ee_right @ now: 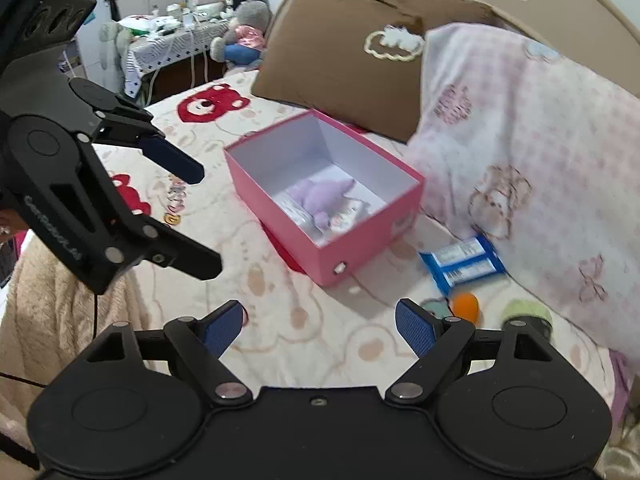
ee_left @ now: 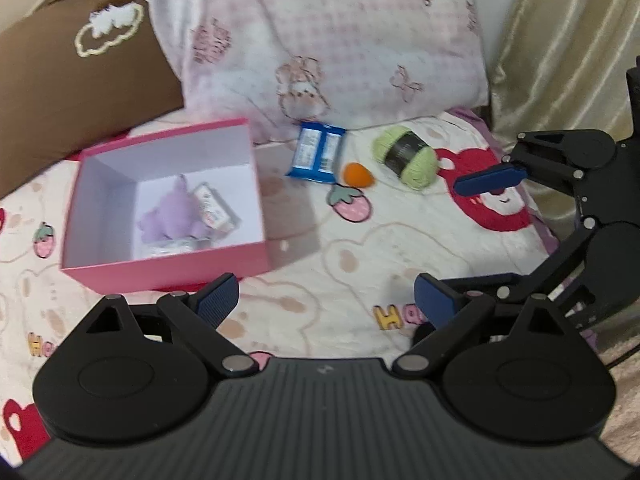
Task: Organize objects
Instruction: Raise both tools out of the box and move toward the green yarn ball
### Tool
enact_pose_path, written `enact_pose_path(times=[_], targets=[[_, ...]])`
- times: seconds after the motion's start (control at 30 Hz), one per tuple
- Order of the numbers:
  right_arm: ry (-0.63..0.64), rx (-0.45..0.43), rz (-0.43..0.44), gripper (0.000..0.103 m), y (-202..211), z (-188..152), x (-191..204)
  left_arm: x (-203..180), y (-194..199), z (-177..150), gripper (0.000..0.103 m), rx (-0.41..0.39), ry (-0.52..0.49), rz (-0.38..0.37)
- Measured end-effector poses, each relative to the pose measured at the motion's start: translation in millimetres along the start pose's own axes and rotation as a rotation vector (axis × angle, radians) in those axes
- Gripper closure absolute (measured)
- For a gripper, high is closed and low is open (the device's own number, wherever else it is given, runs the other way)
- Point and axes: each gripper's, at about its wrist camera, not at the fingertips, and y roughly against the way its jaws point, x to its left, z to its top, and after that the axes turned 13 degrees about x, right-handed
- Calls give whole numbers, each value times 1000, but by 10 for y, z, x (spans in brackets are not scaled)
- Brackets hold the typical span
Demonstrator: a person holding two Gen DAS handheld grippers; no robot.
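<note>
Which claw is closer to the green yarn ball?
The right claw, I think. The green yarn ball lies just beyond its right fingertip, partly hidden by the claw. The left claw is open farther back, in front of the pink box.

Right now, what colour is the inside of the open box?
White inside, pink outside; the box shows it best in the left wrist view.

Soft, even indoor light leaves only faint shadows beside the box [ee_left: 168, 204], while motion blur smears both views and fisheye bending curves their edges.
</note>
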Motion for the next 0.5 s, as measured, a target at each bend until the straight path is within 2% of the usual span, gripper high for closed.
enact_pose_path(times=[0.17, 0.33, 0.5], targets=[[-40, -22, -21, 16, 17, -120, -145, -88, -112, 107, 7, -6, 22, 6], [-82, -34, 1, 16, -13, -185, -276, -163, -210, 238, 6, -6, 35, -9], [-110, -24, -16, 16, -15, -283, -410, -245, -323, 387, 4, 13, 46, -60]])
